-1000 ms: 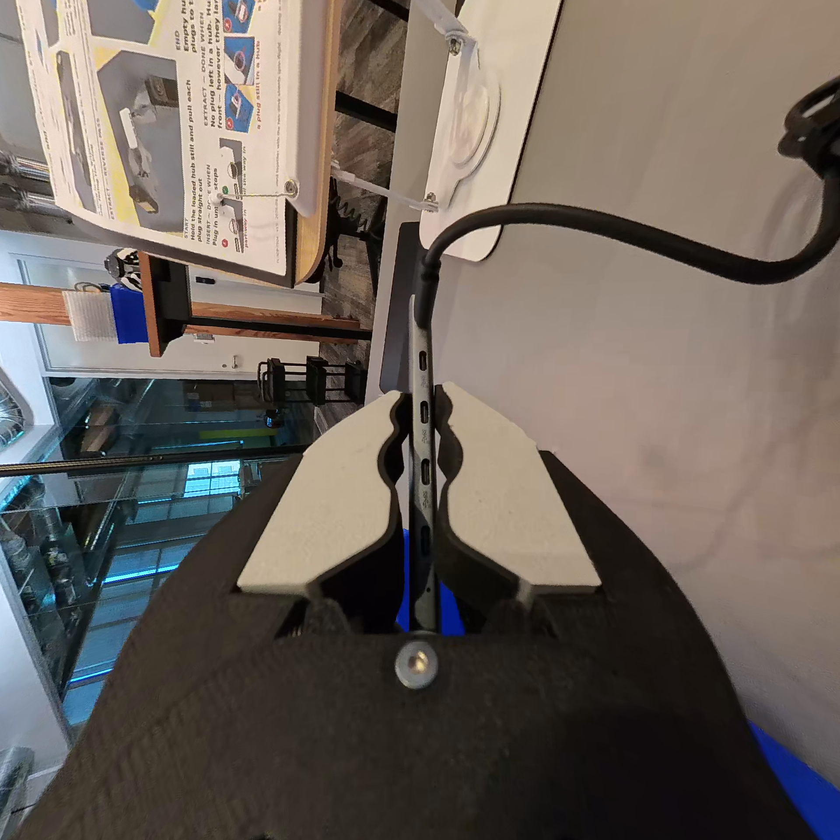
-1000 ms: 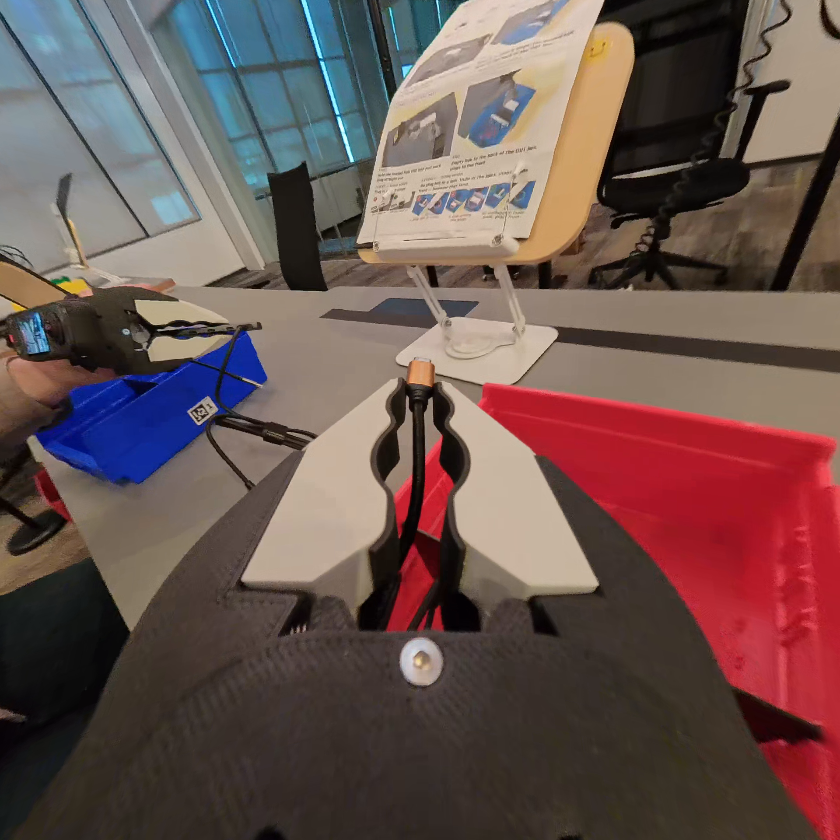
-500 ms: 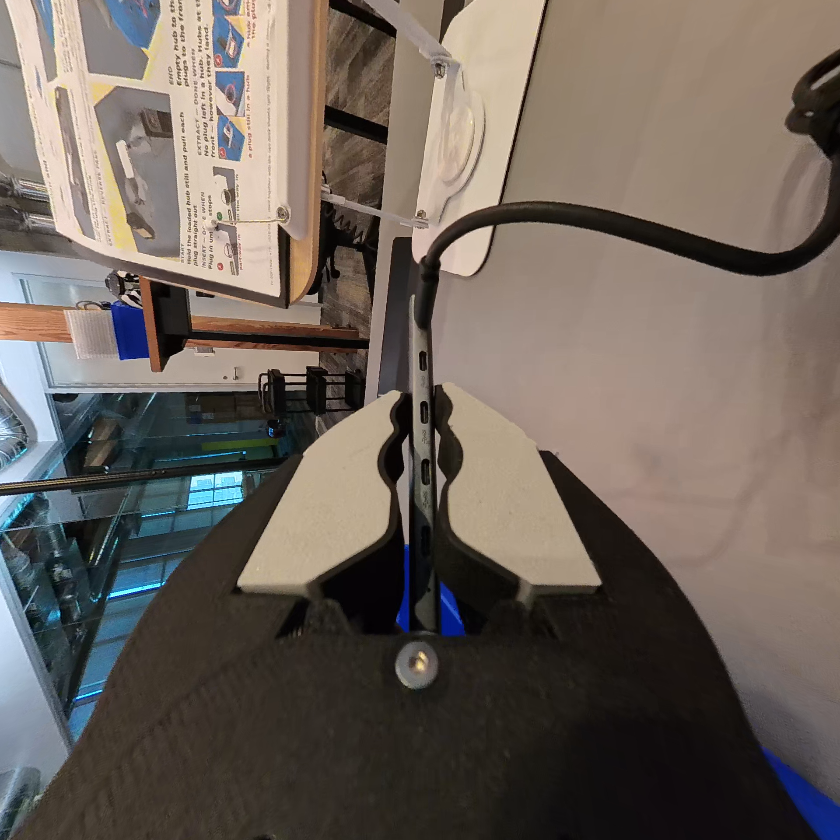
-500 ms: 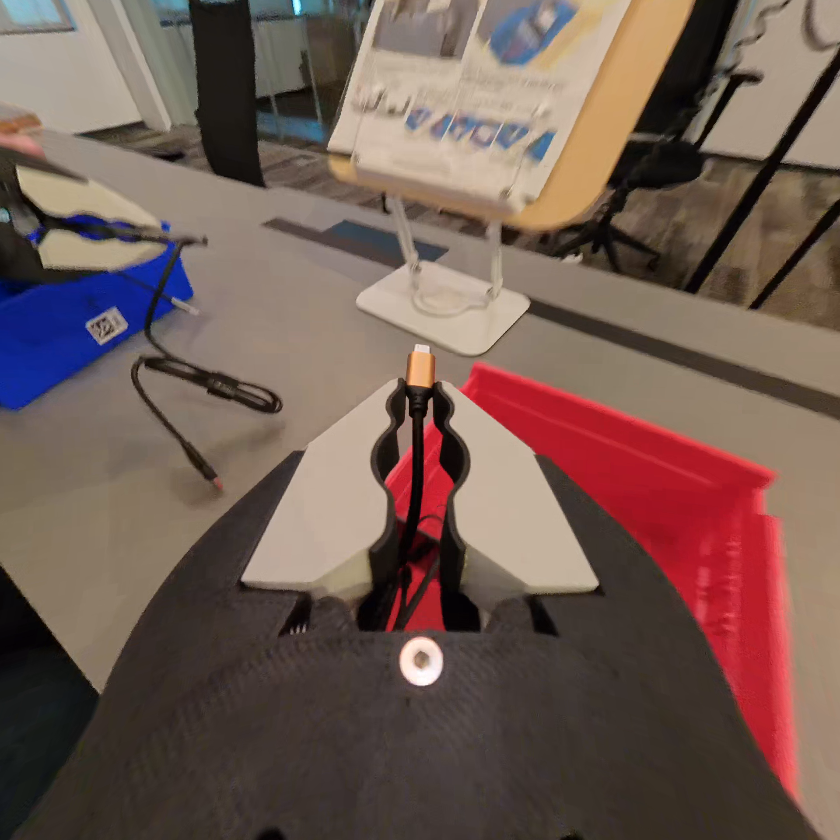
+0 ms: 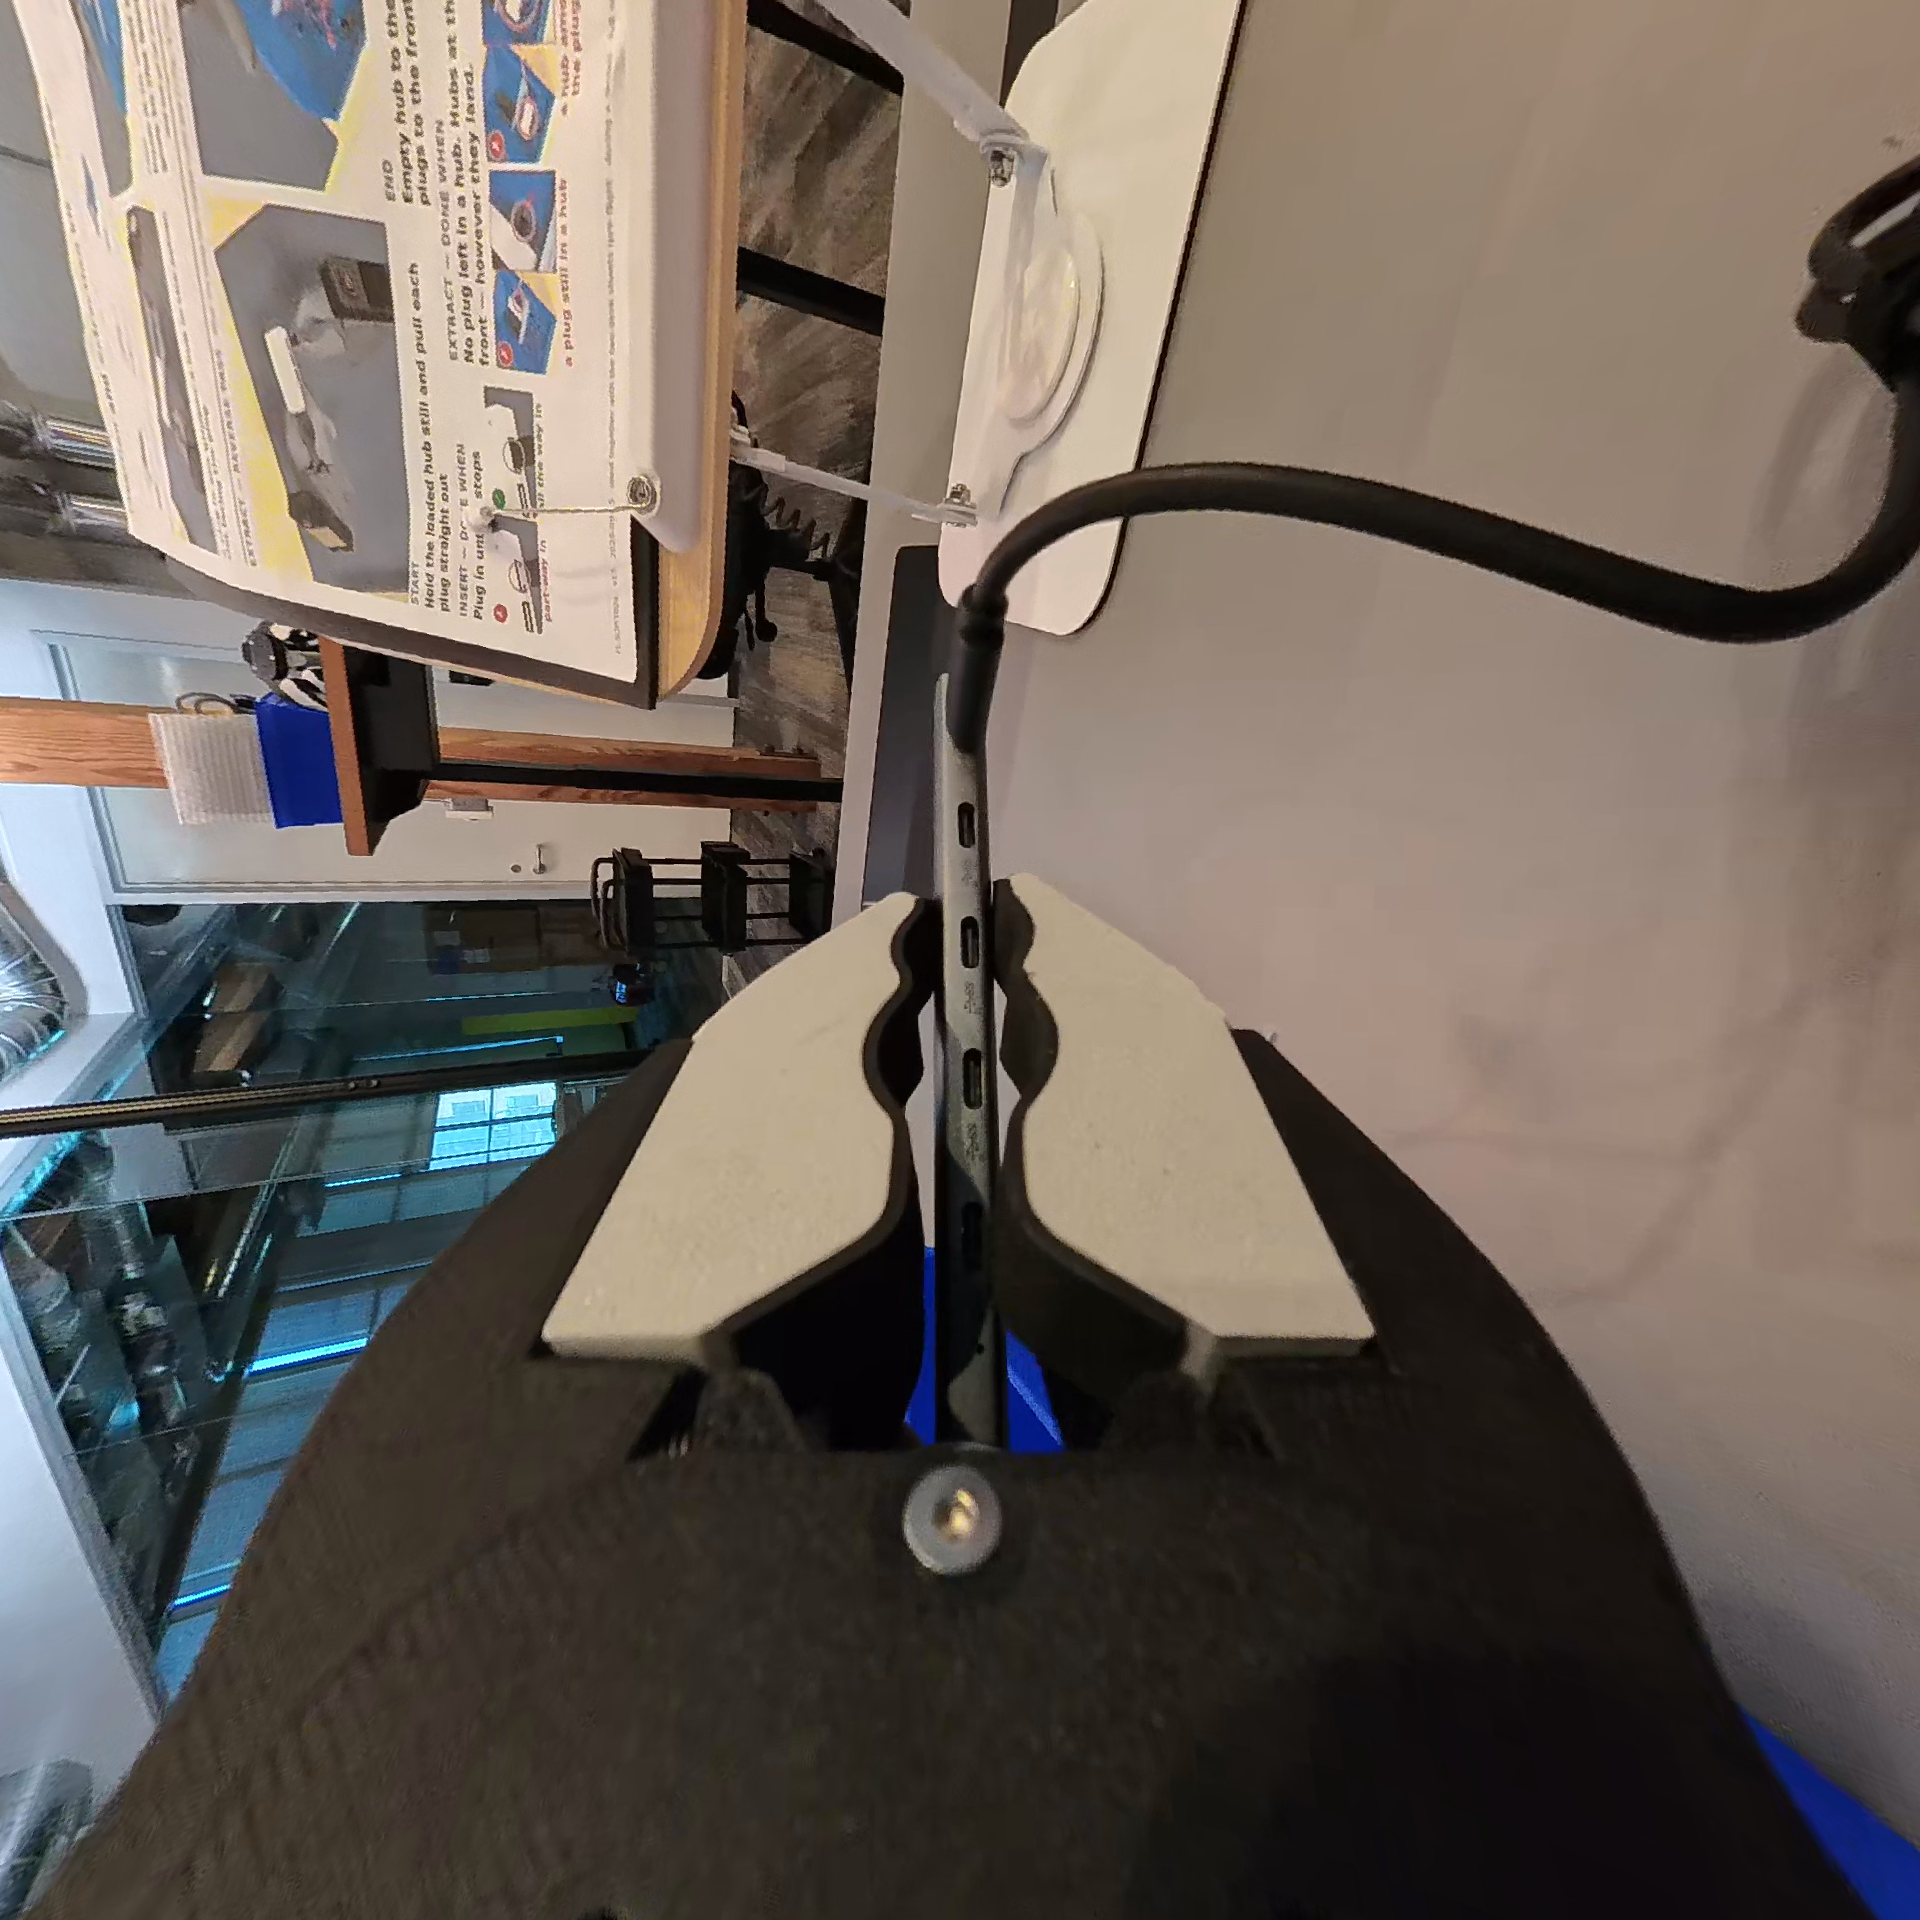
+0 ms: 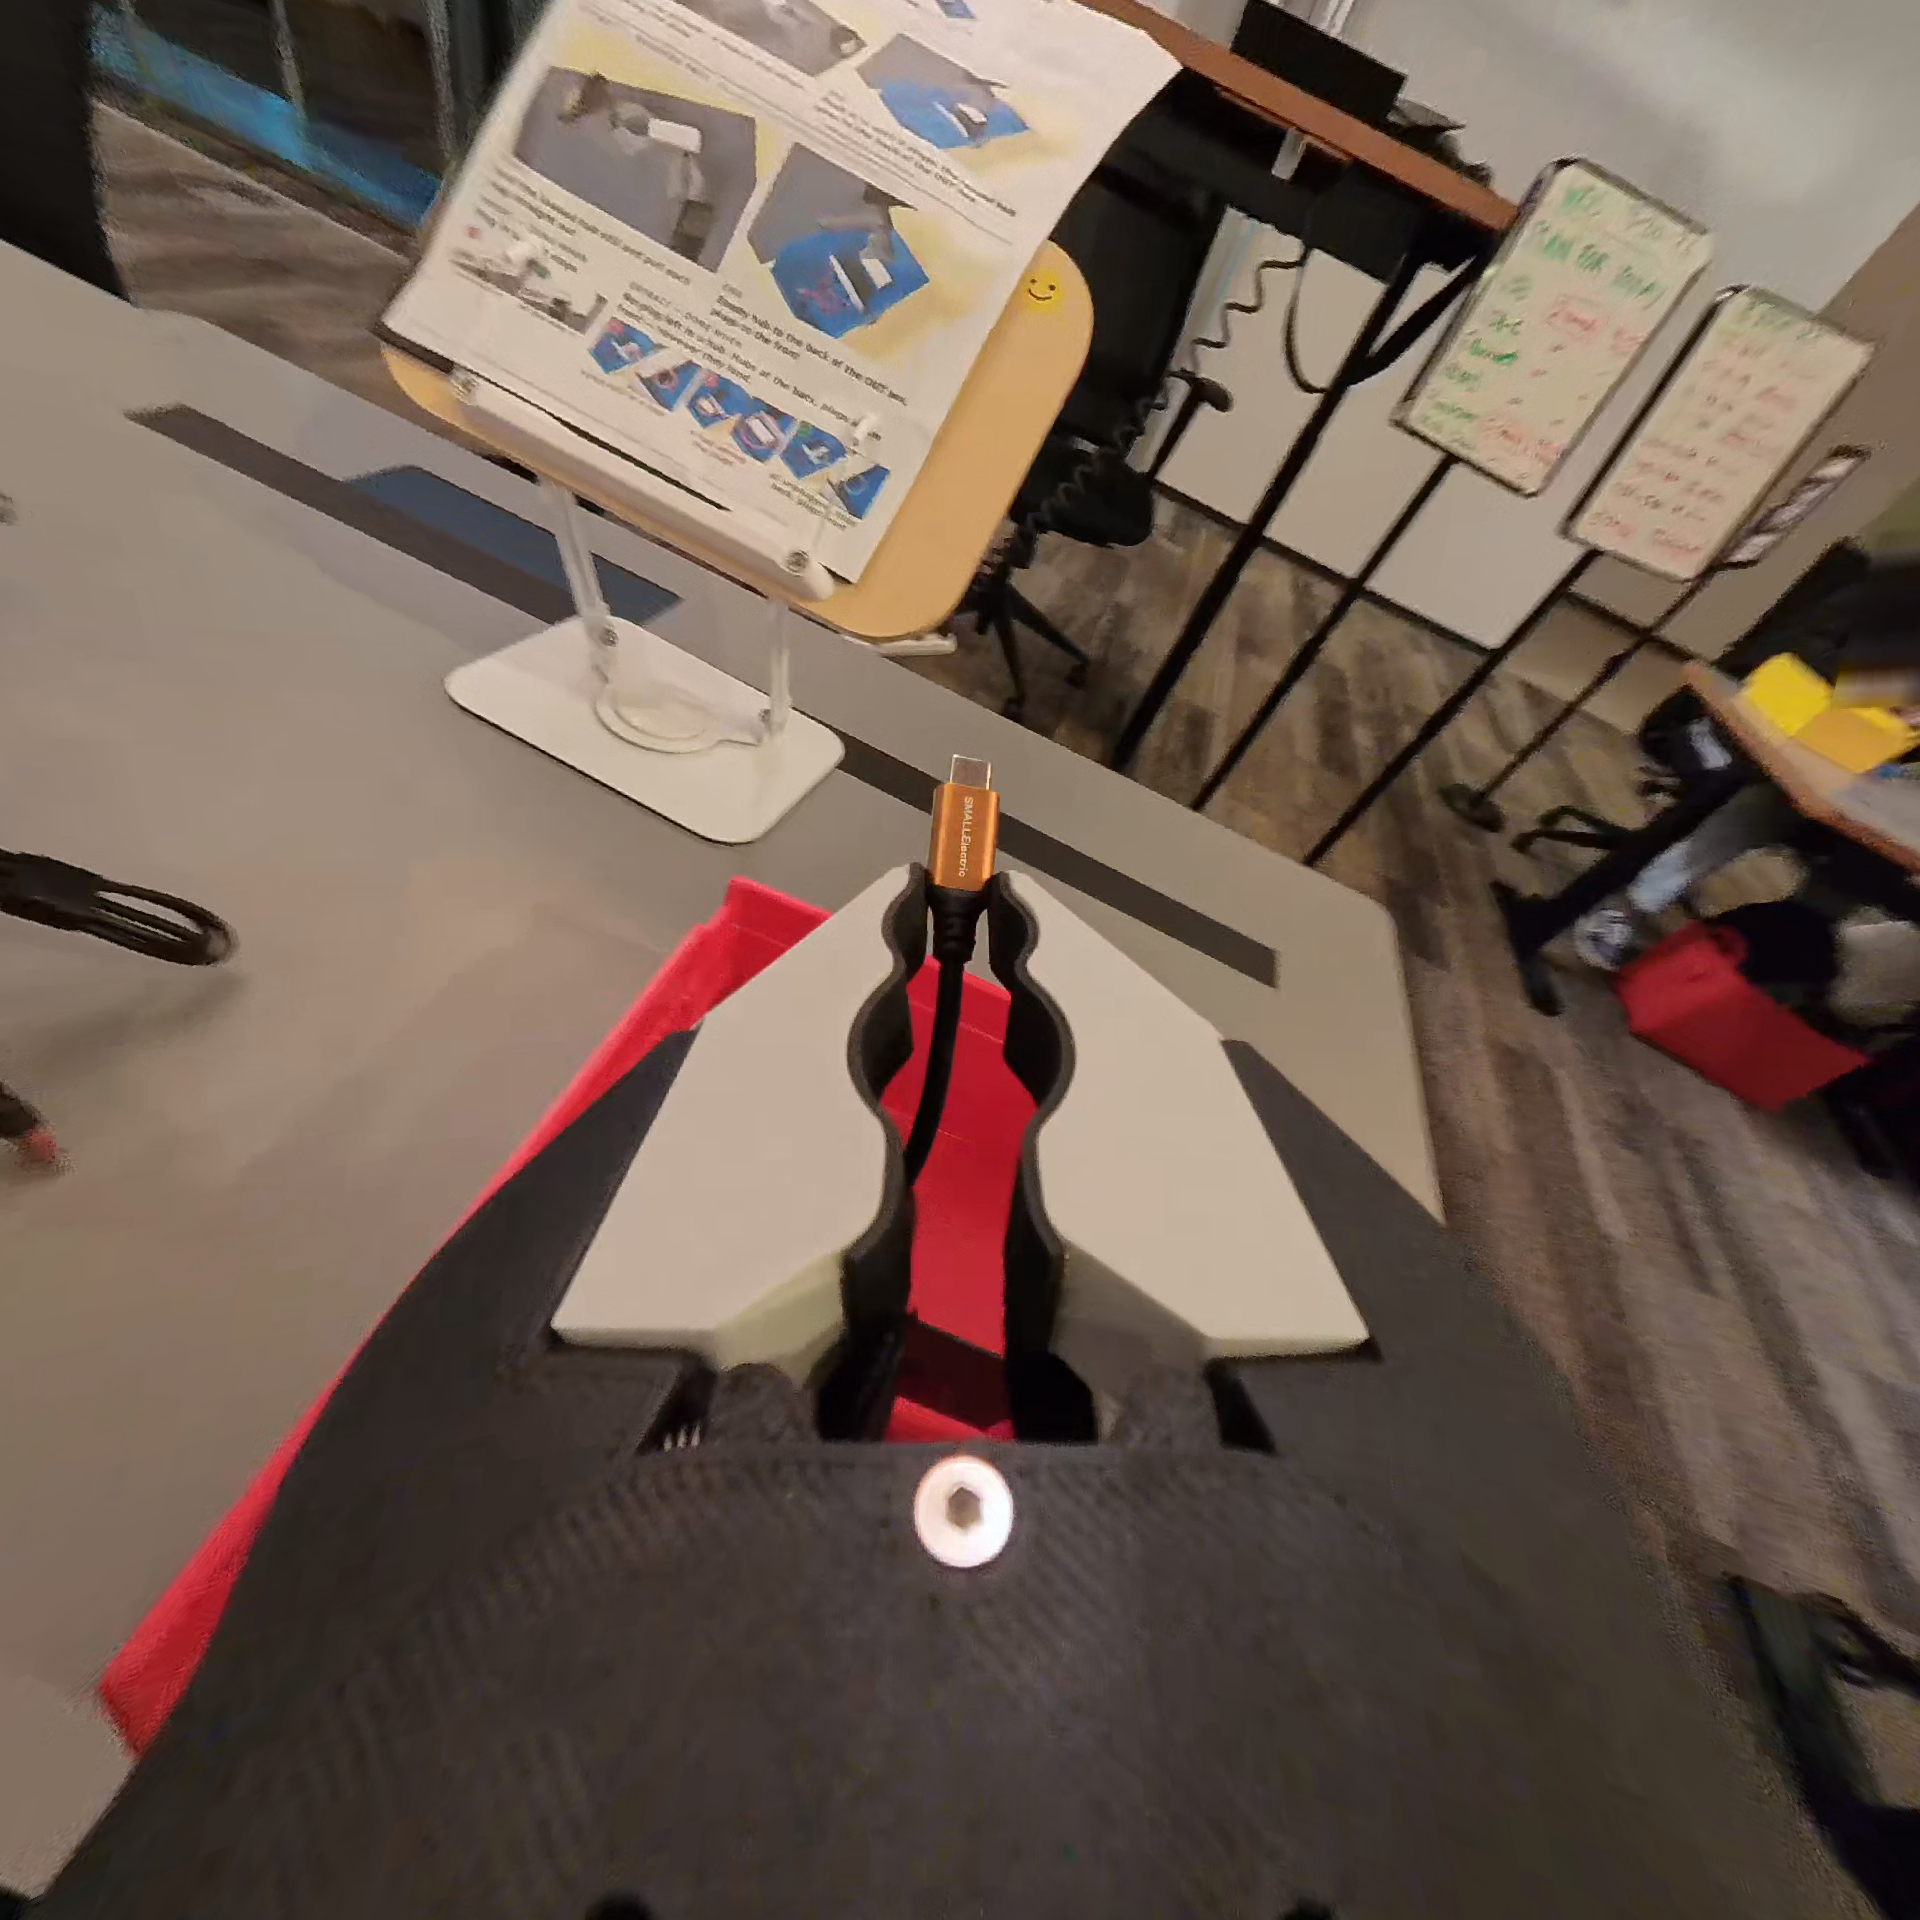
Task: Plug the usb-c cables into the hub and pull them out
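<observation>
Open office or lab workspace, grey table (image 6: 312,831) at left, whiteboards on stands (image 6: 1548,332) upper right, black office chair (image 6: 1091,488) behind, glass partitions (image 5: 312,1195) at left.

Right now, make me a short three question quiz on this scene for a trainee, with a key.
1. True or false: the left gripper is clamped on the hub.
2. What does the right gripper hold? A) pen B) orange-collared usb-c plug C) nothing
3. Fill in: below the right gripper sits a ____ bin.

Key: 1 true. 2 B. 3 red.
</observation>
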`<move>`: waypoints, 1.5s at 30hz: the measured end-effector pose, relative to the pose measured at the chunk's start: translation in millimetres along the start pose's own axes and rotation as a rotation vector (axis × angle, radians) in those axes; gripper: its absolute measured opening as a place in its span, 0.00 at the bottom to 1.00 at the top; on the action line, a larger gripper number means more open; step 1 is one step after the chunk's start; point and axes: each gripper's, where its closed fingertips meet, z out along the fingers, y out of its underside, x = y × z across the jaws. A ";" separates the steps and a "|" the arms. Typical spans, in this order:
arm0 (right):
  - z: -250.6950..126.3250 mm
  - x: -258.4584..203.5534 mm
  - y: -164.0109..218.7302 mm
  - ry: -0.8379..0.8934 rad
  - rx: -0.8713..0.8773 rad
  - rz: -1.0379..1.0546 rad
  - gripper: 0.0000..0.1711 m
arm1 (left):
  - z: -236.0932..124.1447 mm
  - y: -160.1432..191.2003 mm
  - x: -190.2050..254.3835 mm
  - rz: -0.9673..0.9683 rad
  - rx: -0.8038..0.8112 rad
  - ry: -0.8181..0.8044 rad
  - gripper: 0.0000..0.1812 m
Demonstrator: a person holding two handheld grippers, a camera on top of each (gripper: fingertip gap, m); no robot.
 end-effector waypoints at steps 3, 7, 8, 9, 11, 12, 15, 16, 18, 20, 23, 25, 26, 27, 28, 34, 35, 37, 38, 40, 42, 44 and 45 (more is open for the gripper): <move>4.2 -4.2 6.4 0.001 -0.027 -0.007 0.06 | 0.3 1.2 -0.9 0.003 -0.004 0.000 0.05; 22.8 -28.2 53.3 -0.013 -0.163 -0.108 0.06 | 0.2 -1.3 -1.8 0.001 -0.002 -0.002 0.05; 27.2 -37.7 67.2 -0.039 -0.187 -0.100 0.06 | 0.2 -1.9 -1.6 0.001 -0.002 -0.002 0.05; 31.0 -47.2 82.8 -0.068 -0.221 -0.092 0.06 | 0.2 -2.2 -1.0 0.001 -0.001 -0.002 0.05; 34.6 -65.3 112.6 -0.133 -0.295 -0.079 0.06 | 0.5 -1.9 0.8 0.003 -0.002 0.002 0.05; 34.8 -70.9 121.9 -0.149 -0.308 -0.065 0.06 | 0.5 -1.3 1.8 0.006 -0.004 0.004 0.05; 31.2 -91.8 140.6 -0.241 -0.343 -0.012 0.06 | 0.9 1.1 3.2 0.014 -0.008 0.007 0.05; 30.0 -93.0 146.6 -0.241 -0.365 -0.030 0.06 | 1.1 1.8 2.9 0.015 -0.010 0.007 0.05; 28.2 -96.2 148.4 -0.246 -0.357 -0.053 0.07 | 1.0 1.7 2.4 0.009 -0.009 0.006 0.05; 26.0 -101.4 151.1 -0.287 -0.378 -0.046 0.13 | 0.6 0.2 2.1 0.005 -0.004 0.002 0.05; 22.9 -105.0 148.1 -0.324 -0.374 -0.082 0.22 | -0.1 -2.7 2.8 0.003 0.003 -0.001 0.05; 19.5 -104.7 144.6 -0.336 -0.380 -0.106 0.25 | -0.9 -3.8 2.8 0.002 0.007 -0.003 0.05; 17.7 -103.8 140.3 -0.338 -0.371 -0.118 0.26 | -1.5 -4.0 2.3 0.003 0.009 -0.005 0.05; 15.1 -102.2 135.9 -0.338 -0.365 -0.131 0.26 | -2.1 -4.0 1.4 0.003 0.011 -0.009 0.05; 12.7 -99.2 130.6 -0.329 -0.358 -0.141 0.26 | -2.9 -3.9 0.1 0.002 0.013 -0.013 0.05; 1.2 -78.9 72.5 -0.145 -0.219 -0.422 0.22 | -8.8 -4.9 -6.9 0.000 0.049 -0.032 0.05; -0.7 -90.6 54.8 -0.157 -0.157 -0.456 0.20 | -9.7 -5.1 -7.9 0.000 0.053 -0.034 0.05; -2.4 -122.7 23.1 -0.210 -0.051 -0.503 0.18 | -12.2 -7.8 -9.7 0.006 0.074 -0.038 0.05; -0.7 -138.6 11.6 -0.228 -0.022 -0.532 0.18 | -13.8 -9.5 -10.9 0.009 0.085 -0.043 0.05; 5.2 -177.3 -9.8 -0.286 0.046 -0.579 0.18 | -17.3 -13.9 -12.3 0.018 0.111 -0.048 0.05; 12.9 -216.6 -29.2 -0.352 0.120 -0.586 0.17 | -21.4 -18.9 -13.6 0.034 0.139 -0.059 0.05; 23.3 -249.1 -44.0 -0.407 0.164 -0.565 0.18 | -25.7 -23.9 -15.3 0.047 0.168 -0.068 0.05; 29.7 -262.1 -50.8 -0.436 0.176 -0.520 0.18 | -28.0 -26.5 -16.4 0.053 0.185 -0.072 0.05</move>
